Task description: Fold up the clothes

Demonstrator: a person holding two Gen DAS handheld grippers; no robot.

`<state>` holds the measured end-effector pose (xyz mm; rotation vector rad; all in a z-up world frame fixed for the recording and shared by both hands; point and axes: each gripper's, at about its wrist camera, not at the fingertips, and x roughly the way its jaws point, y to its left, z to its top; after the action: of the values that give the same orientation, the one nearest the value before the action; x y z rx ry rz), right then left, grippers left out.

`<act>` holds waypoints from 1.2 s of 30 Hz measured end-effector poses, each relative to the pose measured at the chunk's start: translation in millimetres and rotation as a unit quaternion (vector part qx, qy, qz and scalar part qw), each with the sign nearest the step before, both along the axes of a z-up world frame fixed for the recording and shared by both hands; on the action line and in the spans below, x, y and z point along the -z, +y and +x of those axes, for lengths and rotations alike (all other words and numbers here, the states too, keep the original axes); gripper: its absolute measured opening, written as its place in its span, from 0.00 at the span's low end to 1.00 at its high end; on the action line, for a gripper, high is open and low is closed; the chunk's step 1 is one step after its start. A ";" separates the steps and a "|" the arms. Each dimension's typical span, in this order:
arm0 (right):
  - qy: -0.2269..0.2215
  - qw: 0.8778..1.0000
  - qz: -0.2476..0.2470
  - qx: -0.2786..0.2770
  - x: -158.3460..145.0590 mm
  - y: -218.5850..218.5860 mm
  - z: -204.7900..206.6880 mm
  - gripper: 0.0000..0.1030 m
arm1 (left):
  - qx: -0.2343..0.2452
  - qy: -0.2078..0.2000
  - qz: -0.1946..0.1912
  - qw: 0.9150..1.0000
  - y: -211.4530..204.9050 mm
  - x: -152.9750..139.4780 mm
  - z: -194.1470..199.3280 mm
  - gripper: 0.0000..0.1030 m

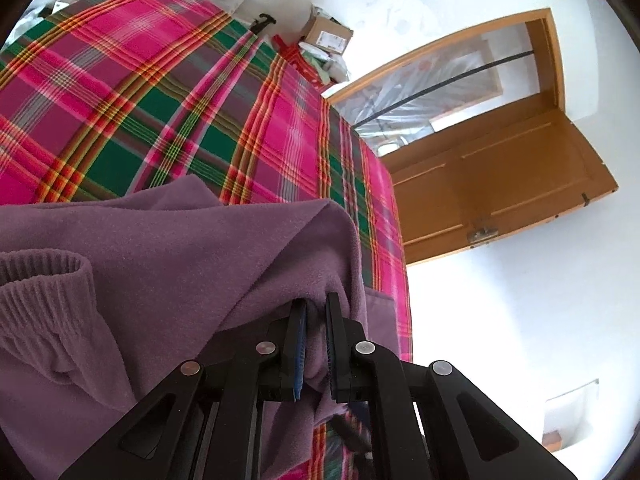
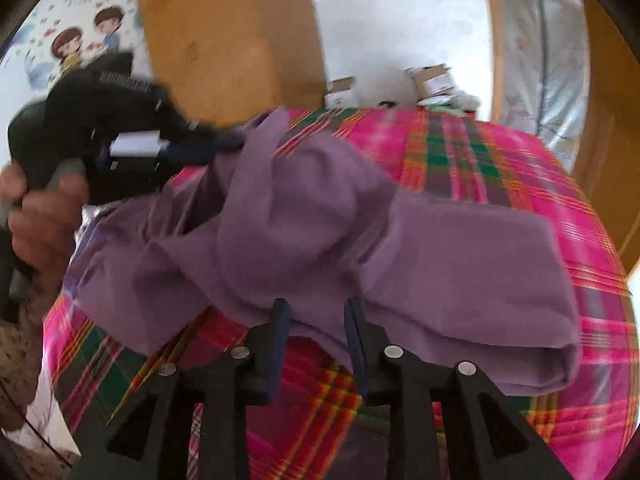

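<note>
Right wrist view: right gripper, jaws spread, is hovering just before the near edge of the purple fleece garment running crosswise over the pink-and-green plaid bedspread, while left gripper is pinching its far fold.

Left wrist view: sits behind left gripper, faces along fingers, tilted down, very close over purple sweater; plaid bedspread and open door beyond.
Right wrist view: behind right gripper, angled down, near sweater.
Shared: sweater, bedspread, cardboard boxes.
</note>
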<state>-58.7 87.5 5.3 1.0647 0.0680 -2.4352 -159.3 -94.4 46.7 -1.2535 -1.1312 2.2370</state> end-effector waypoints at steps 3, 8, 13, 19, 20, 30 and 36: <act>0.003 1.000 0.019 -0.005 3.0 -8.0 -3.1 0.37 | -0.002 0.000 0.002 1.000 -2.7 -1.7 -0.8 0.09; 0.005 0.998 0.063 0.004 12.1 -14.7 -10.0 0.38 | -0.008 0.008 0.008 1.000 -8.0 -5.4 5.4 0.09; 0.010 0.998 0.055 0.028 13.2 -5.8 -12.8 0.36 | -0.011 0.010 0.008 1.000 -8.7 -7.2 4.3 0.09; 0.026 0.996 0.061 0.060 4.7 6.4 -15.8 0.04 | -0.019 0.011 0.012 1.000 -15.0 -9.2 1.5 0.09; 0.032 0.995 0.063 0.065 2.2 8.3 -15.6 0.03 | -0.021 0.011 0.012 1.000 -15.8 -9.9 0.6 0.09; 0.121 0.984 0.089 0.096 -46.5 16.4 -30.9 0.02 | -0.028 0.010 0.010 1.000 -16.3 -9.5 -8.0 0.09; 0.150 0.979 0.096 0.104 -68.9 15.6 -56.6 0.02 | -0.031 0.007 0.006 0.999 -17.7 -7.1 -18.1 0.09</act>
<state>-115.3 103.0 74.3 0.8057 0.3093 -2.8110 -177.3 -112.2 53.8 -1.2109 -1.1919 2.2760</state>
